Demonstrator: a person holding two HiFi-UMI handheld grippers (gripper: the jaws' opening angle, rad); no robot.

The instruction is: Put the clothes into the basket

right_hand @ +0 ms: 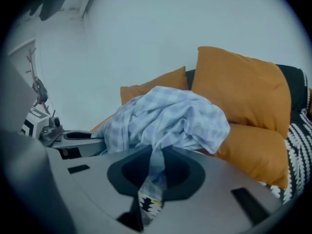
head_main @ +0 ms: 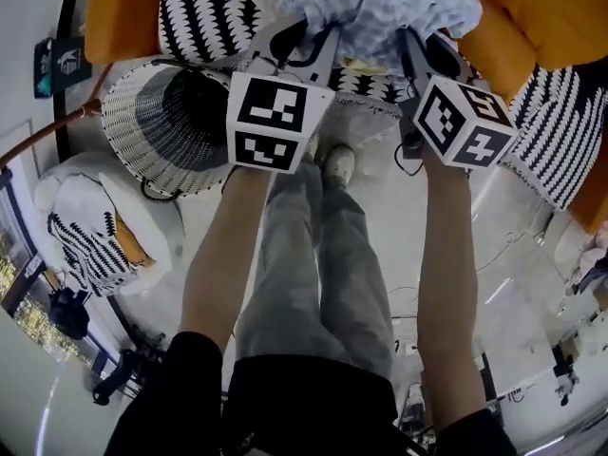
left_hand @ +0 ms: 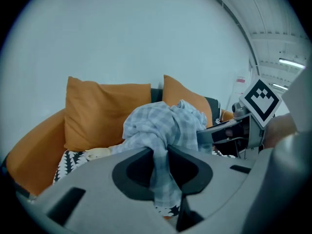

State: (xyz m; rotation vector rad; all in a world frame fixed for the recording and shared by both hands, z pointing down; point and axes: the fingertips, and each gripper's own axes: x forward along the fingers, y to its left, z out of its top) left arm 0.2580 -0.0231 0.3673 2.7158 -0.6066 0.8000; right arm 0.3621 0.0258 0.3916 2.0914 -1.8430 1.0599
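Head view alone shows the woven basket (head_main: 123, 131); gripper views show left claw (left_hand: 160, 167) and right claw (right_hand: 155, 172) pinching the checked shirt (right_hand: 170, 118).

**Where everything sits**

We see the garment (head_main: 380, 8) bunched between our left gripper (head_main: 309, 36) and right gripper (head_main: 410, 41), above the seat of the sofa (head_main: 123, 12). Cushions (left_hand: 105, 113) stand behind it. The basket (head_main: 128, 126) sits on the floor, left of the left gripper, beside the sofa.
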